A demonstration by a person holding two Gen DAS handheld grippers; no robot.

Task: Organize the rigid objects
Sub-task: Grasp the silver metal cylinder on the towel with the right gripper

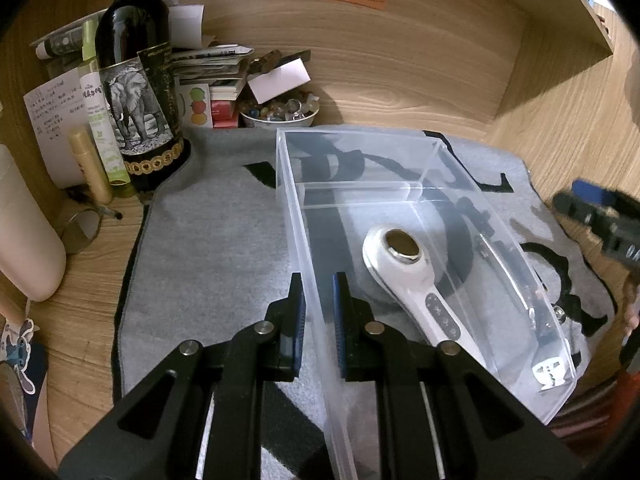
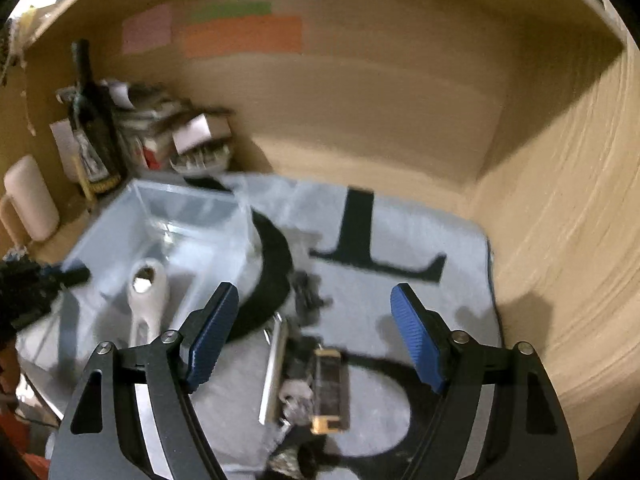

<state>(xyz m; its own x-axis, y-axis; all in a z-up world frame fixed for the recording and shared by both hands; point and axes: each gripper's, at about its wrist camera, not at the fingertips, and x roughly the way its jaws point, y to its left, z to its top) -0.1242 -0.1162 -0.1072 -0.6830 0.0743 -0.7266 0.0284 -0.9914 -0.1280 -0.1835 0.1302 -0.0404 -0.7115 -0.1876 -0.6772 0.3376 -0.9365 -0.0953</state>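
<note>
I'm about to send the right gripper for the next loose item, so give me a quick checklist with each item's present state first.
1. Left gripper clamped on the near wall of the clear bin: ok.
2. Right gripper open, nothing between its fingers: ok.
3. White handheld device lying inside the bin: ok.
4. Loose items on the grey mat below the right gripper: ok.
5. What those items are: cannot tell, blurred.

White device [image 1: 404, 276] (massager, perhaps) inside bin [image 1: 360, 148].
</note>
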